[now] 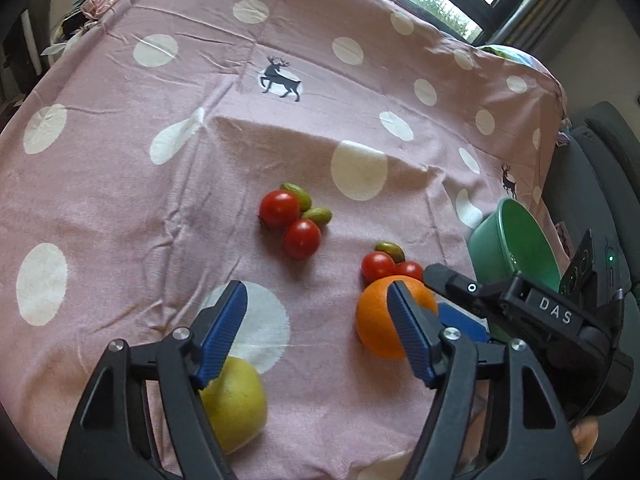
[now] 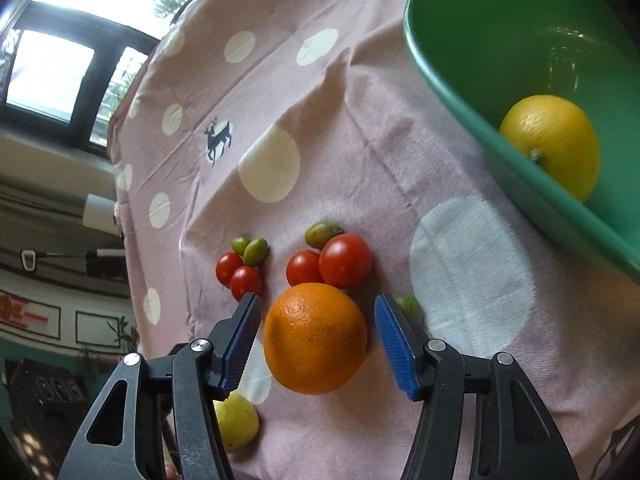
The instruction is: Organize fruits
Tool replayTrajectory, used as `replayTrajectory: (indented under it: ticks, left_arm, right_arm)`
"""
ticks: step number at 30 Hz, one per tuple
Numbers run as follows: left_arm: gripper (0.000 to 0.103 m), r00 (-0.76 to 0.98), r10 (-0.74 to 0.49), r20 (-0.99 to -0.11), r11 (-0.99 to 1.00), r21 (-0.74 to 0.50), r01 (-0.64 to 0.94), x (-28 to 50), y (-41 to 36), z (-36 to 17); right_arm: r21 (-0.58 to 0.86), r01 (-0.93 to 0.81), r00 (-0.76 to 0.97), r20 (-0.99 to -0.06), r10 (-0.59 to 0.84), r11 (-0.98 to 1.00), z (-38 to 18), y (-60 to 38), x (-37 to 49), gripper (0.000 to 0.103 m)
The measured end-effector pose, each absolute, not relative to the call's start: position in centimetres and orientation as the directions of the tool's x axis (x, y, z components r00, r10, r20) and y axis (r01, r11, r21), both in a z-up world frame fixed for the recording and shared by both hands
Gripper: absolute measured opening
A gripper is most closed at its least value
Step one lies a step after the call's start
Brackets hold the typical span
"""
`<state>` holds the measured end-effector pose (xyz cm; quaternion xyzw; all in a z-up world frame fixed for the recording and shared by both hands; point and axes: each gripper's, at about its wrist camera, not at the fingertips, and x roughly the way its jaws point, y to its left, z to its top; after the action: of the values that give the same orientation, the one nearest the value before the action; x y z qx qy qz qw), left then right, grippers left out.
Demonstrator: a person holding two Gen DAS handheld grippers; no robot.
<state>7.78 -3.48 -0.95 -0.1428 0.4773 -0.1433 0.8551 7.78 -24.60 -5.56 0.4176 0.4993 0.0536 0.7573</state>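
Pink polka-dot cloth [image 1: 160,168] with dark deer prints, spread across the whole work surface, creased in places.

Green bowl [image 2: 472,92] at the right edge of the cloth, tilted in the right wrist view; yellow citrus fruit [image 2: 554,142] inside, resting against the near wall.

Right gripper [image 2: 318,334] with blue ribbed fingers [image 2: 394,344] spread apart on either side of the orange [image 2: 316,338]; small gaps visible on both sides, no contact seen. Same gripper [image 1: 460,312] visible from the left wrist view as a black body marked "DAS", lying just in front of the bowl.

Left gripper [image 1: 316,332] with fingers wide apart, holding nothing, hovering over bare cloth between the yellow-green apple [image 1: 236,404] and the orange. Apple partly hidden behind the left-hand finger, lying on the cloth near the front edge.

Orange on the cloth, touching or nearly touching a near cluster of two red tomatoes [image 2: 344,260] and one green-brown olive-like fruit [image 2: 320,234] just beyond.

Far cluster, well apart from the bowl: two more red tomatoes [image 1: 280,208] pressed together with two small green fruits [image 1: 298,194] at the back.

One further small green fruit [image 2: 410,306] beside the right finger of the right gripper, mostly hidden behind it.
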Motion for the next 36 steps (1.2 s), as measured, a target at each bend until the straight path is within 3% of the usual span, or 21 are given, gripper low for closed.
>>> replayTrajectory:
  ticks: [5,9,14,16,27,36]
  left_arm:
    - [0.065,0.401,-0.502,-0.766,0.864,-0.457,0.210,7.9,-5.9,-2.2]
    - [0.063,0.356,-0.531,-0.769,0.847,-0.469,0.251,7.5,-7.4,-2.6]
    - [0.063,0.335,-0.515,-0.789,0.856,-0.448,0.259,7.5,-8.1,-3.1]
    - [0.062,0.321,-0.518,-0.793,0.853,-0.454,0.257,7.6,-8.3,-3.5]
    - [0.059,0.298,-0.535,-0.791,0.843,-0.474,0.254,8.0,-8.7,-4.1]
    - [0.058,0.337,-0.499,-0.799,0.864,-0.429,0.263,7.7,-9.1,-3.5]
  right_arm:
    - [0.658,0.342,0.503,-0.731,0.461,0.671,-5.1,-25.1,7.2,0.061]
    - [0.684,0.319,0.507,-0.708,0.492,0.656,-4.8,-25.0,7.3,0.061]
    - [0.700,0.282,0.513,-0.688,0.513,0.656,-4.3,-24.6,7.4,0.059]
    - [0.703,0.279,0.499,-0.688,0.527,0.654,-4.7,-24.5,7.6,0.051]
    - [0.725,0.295,0.475,-0.676,0.563,0.622,-5.7,-24.7,7.7,0.051]
    - [0.668,0.259,0.461,-0.720,0.519,0.697,-5.0,-23.6,7.9,0.051]
